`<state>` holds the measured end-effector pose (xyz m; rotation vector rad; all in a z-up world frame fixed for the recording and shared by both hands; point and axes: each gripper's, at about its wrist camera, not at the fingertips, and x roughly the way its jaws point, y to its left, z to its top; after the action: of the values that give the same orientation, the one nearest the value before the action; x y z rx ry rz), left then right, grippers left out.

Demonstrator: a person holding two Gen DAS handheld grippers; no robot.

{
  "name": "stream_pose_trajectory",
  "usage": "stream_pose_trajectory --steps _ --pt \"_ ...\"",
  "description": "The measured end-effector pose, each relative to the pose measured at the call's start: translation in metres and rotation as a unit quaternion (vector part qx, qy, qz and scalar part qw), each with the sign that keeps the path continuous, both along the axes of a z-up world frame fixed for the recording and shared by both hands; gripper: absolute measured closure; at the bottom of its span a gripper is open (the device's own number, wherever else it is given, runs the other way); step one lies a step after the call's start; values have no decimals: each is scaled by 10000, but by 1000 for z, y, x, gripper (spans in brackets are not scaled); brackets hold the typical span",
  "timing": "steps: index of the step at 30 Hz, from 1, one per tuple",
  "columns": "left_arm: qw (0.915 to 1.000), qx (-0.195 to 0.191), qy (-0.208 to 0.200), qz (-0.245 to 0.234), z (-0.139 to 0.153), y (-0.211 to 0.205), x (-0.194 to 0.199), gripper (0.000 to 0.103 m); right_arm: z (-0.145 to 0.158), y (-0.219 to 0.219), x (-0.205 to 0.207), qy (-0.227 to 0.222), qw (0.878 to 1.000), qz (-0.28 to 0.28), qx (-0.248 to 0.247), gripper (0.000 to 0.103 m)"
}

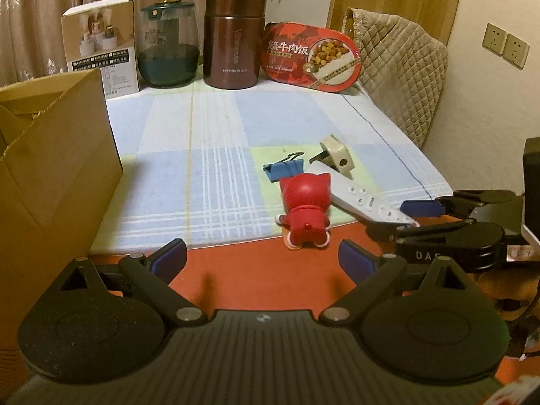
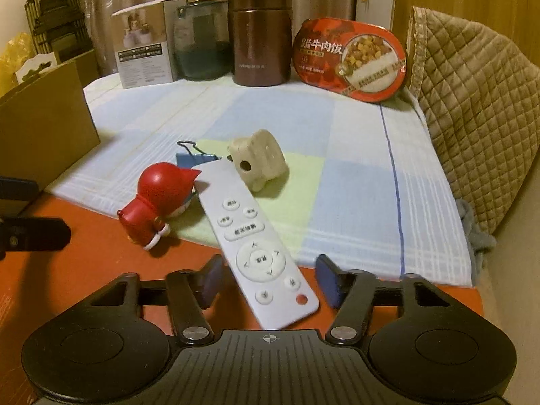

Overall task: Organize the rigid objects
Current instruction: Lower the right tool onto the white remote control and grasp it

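Both grippers tilt downward over the near edge of a red table [image 1: 256, 270]. The left gripper [image 1: 263, 253] hangs with its blue-padded jaws spread wide and nothing between them; one red cat figurine [image 1: 305, 212] lies just ahead of the gap, half on the red surface and half on a checked cloth [image 1: 202, 155]. The right gripper [image 2: 266, 278] straddles the near end of one white remote control [image 2: 256, 239], its jaws apart with a gap showing on each side of the remote, so the pads are not seen pressing on it. In the left wrist view the right gripper enters from the right, its fingertips at the remote's near end. The remote runs slantwise away from the right gripper onto the cloth, its far end beside the figurine's head. Just beyond lie one blue binder clip [image 1: 283, 167] and one beige plug adapter [image 2: 258, 163]. One open cardboard box [image 1: 50, 155] stands at the left. Along the far edge of the cloth stand one printed carton [image 1: 101, 47], one glass jar [image 1: 168, 47], one brown flask [image 1: 234, 37] and one red meal box [image 1: 310, 57] propped upright. A quilted cover [image 2: 472, 101] drapes something at the right.
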<state>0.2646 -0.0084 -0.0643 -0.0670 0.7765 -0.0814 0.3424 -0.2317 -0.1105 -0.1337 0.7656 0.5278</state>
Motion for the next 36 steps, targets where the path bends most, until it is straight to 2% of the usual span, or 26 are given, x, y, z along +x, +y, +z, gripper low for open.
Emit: stream_pose_trajectory --steps 5,10,18,23,26,29,36 --pt "10000 -94 -1 31 -2 1 0 9 7 12 -12 305 9993 221 -82 67" --pt "9999 -158 -3 37 -3 4 -2 9 12 18 -29 754 9963 349 196 66" --pt "9995 -205 -61 223 -5 18 1 9 1 36 -14 103 9998 162 80 62" --pt "9994 -245 -112 232 -7 19 4 9 -1 44 -6 -88 9998 57 179 62" --pt "9994 -272 -111 204 -10 15 7 9 1 43 -3 26 9999 -41 159 67" --pt "9994 -290 -140 99 -13 10 9 11 6 35 -4 246 9994 -198 170 67" --pt "9992 -300 -214 -157 -21 -6 20 17 9 17 -15 368 9986 -387 15 67"
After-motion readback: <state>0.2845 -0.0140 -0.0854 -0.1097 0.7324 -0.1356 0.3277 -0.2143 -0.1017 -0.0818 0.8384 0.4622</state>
